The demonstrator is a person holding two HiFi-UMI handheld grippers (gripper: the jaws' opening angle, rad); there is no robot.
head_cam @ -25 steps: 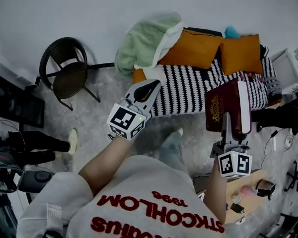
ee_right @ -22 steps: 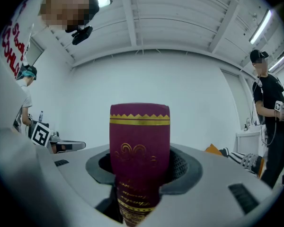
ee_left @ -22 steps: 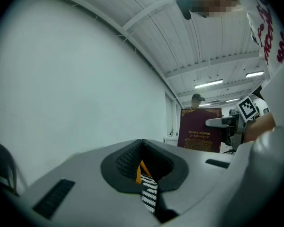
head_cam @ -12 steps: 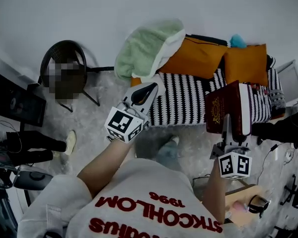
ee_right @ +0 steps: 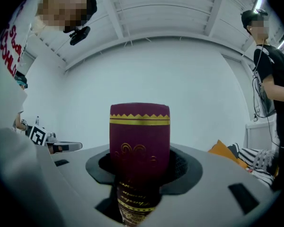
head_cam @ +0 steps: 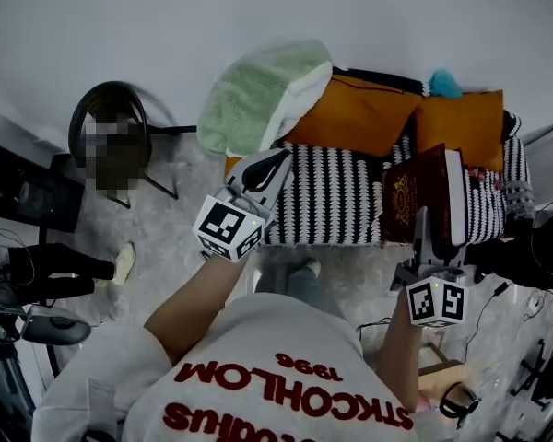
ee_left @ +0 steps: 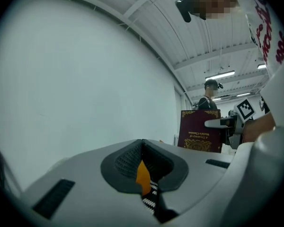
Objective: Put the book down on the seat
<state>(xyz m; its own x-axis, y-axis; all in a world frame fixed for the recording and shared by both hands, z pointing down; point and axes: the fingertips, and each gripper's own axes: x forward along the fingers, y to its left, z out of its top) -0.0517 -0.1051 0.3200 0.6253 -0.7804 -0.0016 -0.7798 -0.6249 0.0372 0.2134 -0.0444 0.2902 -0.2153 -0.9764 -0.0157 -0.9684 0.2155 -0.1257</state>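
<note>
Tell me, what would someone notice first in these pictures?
The dark red book with gold trim stands out first, held upright in the right gripper. Beyond it lies a seat with a black-and-white striped cover, two orange cushions at its back and a pale green blanket heaped on one end.

There's the book (head_cam: 413, 201): matt maroon cover, shiny gilt stamping, a pale paper edge. The shells of the left gripper (head_cam: 275, 162) and the right gripper (head_cam: 433, 239) look like smooth matt grey plastic, with dark ribbed pads (ee_left: 125, 161). The seat (head_cam: 336, 196) wears striped woven cloth. The cushions (head_cam: 373, 113) are plain orange fabric, the green blanket (head_cam: 258, 90) nubbly and soft.
</note>
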